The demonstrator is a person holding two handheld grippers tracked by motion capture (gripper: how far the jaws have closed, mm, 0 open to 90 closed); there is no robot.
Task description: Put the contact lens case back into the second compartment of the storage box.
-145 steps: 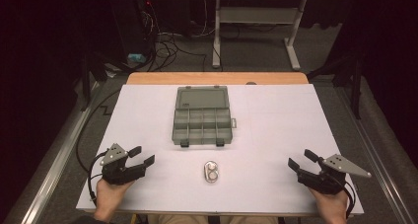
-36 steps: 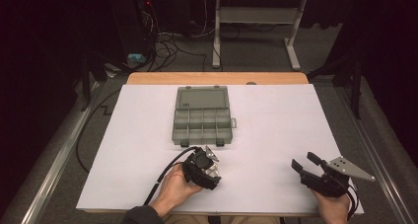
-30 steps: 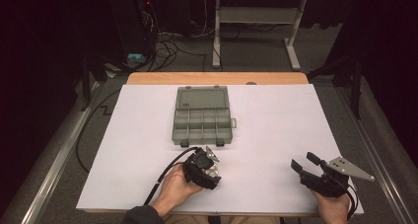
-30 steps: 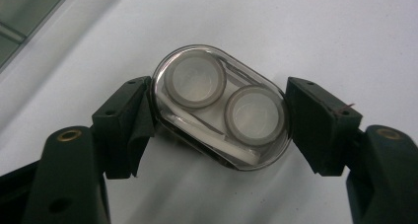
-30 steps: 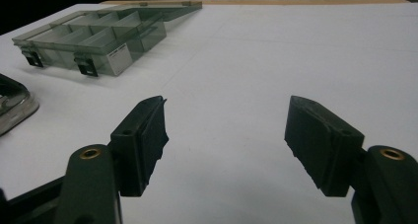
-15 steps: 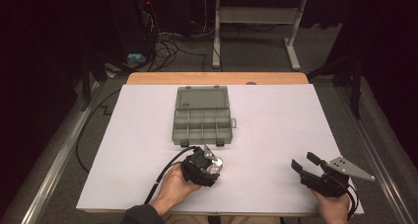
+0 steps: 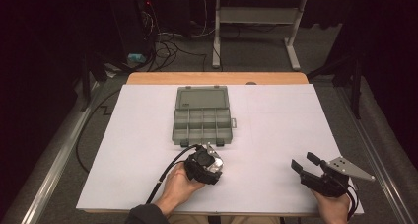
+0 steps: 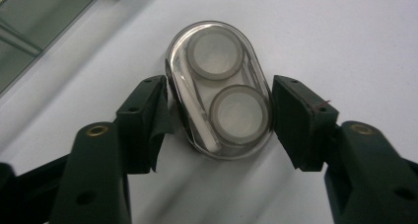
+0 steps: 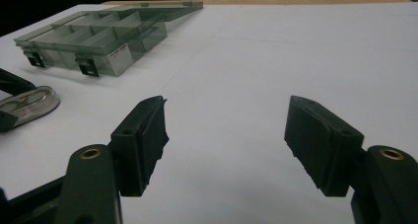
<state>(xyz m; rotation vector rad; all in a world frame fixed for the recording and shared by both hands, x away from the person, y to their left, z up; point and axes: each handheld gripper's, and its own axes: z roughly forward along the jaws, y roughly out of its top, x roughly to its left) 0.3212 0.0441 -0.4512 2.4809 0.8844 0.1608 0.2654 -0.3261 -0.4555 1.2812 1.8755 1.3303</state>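
A clear oval case (image 8: 219,91) with two round white discs inside lies flat on the white table, just in front of the organiser box. My left gripper (image 8: 219,86) points down over it, and its jaws have just been closing. Both pads now press the case's long sides. In the high view the left gripper (image 7: 209,165) covers most of the case (image 7: 217,161). My right gripper (image 7: 303,161) rests near the front right corner, open, with nothing between its fingers (image 9: 143,135). From there the case (image 9: 29,103) shows at far left.
A grey-green organiser box (image 7: 202,118) with several compartments and its lid folded back stands at the middle of the table (image 7: 281,115); it also shows in the right gripper view (image 9: 93,36). The left gripper's cable (image 7: 162,177) trails toward the front edge.
The left gripper has come from the table's left side to the case in the middle, and its jaws have closed in on the case. The right gripper has stayed put.
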